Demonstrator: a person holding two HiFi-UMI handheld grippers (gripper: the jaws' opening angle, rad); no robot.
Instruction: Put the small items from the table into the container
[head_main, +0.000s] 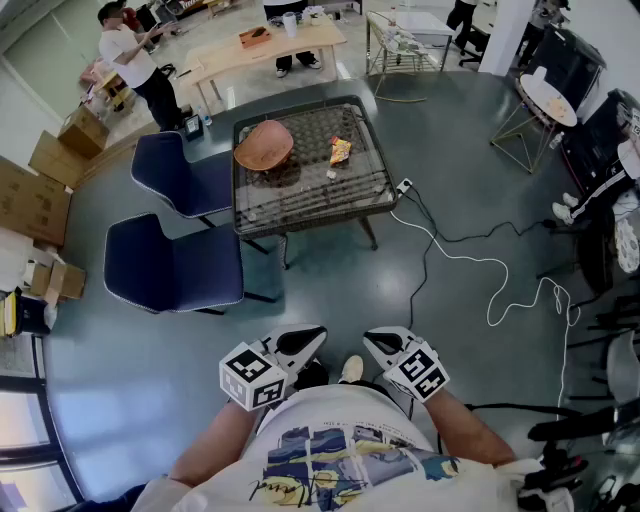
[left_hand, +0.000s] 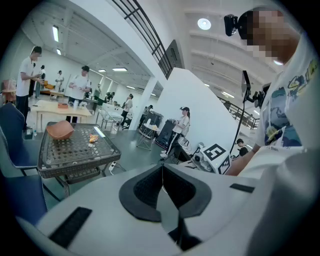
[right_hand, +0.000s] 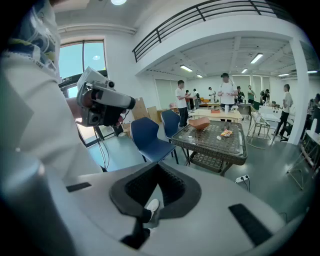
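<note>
Close to the torso (head_main: 345, 455), left gripper (head_main: 304, 342) and right gripper (head_main: 381, 343) tilt downward, jaws pressed together.

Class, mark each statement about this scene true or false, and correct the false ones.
1. The bowl stands on the table. True.
2. The left gripper holds the orange packet. False: the packet lies on the table; the gripper is shut, empty.
3. Two blue chairs stand beside the table. True.
4. The white cable lies on the tabletop. False: it runs across the floor.
5. The right gripper has its fingers wide apart. False: they are together, holding nothing.
</note>
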